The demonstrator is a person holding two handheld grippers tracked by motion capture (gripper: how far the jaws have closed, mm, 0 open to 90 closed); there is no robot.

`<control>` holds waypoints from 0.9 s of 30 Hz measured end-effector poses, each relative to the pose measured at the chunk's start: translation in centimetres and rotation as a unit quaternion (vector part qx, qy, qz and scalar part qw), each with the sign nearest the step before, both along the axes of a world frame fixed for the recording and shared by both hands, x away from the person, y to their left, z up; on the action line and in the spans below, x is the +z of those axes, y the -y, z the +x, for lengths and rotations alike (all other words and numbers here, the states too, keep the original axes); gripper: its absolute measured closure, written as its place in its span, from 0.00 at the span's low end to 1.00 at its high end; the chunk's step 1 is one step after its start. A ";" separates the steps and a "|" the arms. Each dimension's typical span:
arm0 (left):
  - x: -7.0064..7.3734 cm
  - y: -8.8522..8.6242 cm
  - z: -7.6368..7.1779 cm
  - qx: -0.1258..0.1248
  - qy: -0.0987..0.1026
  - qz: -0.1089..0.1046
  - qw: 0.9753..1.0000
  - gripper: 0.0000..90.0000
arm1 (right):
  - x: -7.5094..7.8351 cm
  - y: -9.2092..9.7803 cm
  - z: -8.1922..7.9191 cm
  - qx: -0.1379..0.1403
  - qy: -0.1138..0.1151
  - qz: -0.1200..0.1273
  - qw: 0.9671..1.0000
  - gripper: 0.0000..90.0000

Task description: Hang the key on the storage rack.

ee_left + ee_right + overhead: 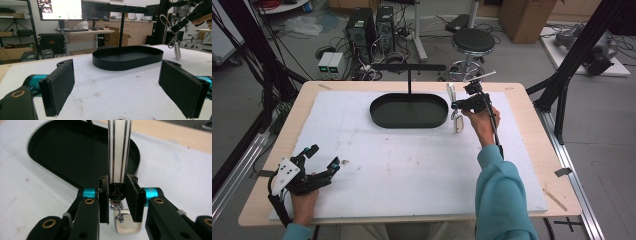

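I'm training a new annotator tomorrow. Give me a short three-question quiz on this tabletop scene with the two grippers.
1. True or false: the left gripper is open and holds nothing.
2. What does the right gripper clamp? A) a cup B) a keychain strap C) a pen
3. Fill in: the black stand rises from the oval ____.

Key: 1 true. 2 B, with a pale tag hanging below the clasp. 3 tray.

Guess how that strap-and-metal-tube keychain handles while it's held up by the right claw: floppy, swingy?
Likely floppy: the keychain hangs from the right claw, clamped at its black clasp. Its metal tube dangles on a loop, so it probably swings when moved. Looks light, judging by the thin strap.
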State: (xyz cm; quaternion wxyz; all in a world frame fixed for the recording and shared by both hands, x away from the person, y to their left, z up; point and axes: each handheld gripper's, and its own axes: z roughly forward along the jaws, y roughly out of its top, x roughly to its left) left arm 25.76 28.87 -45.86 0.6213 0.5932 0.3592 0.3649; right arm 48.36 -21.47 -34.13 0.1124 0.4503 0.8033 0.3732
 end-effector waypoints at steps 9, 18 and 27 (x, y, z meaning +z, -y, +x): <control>0.0 0.0 0.0 0.000 0.000 0.000 1.000 0.15 | 0.5 0.4 0.1 0.032 0.036 0.065 0.997 0.83; 0.0 0.0 0.0 0.000 0.001 0.001 1.000 0.15 | 1.5 -0.3 0.6 0.060 0.053 0.083 0.993 0.83; 0.0 0.0 0.0 0.001 0.002 0.001 1.000 0.15 | 2.3 -1.7 1.5 0.096 0.069 0.087 0.989 0.83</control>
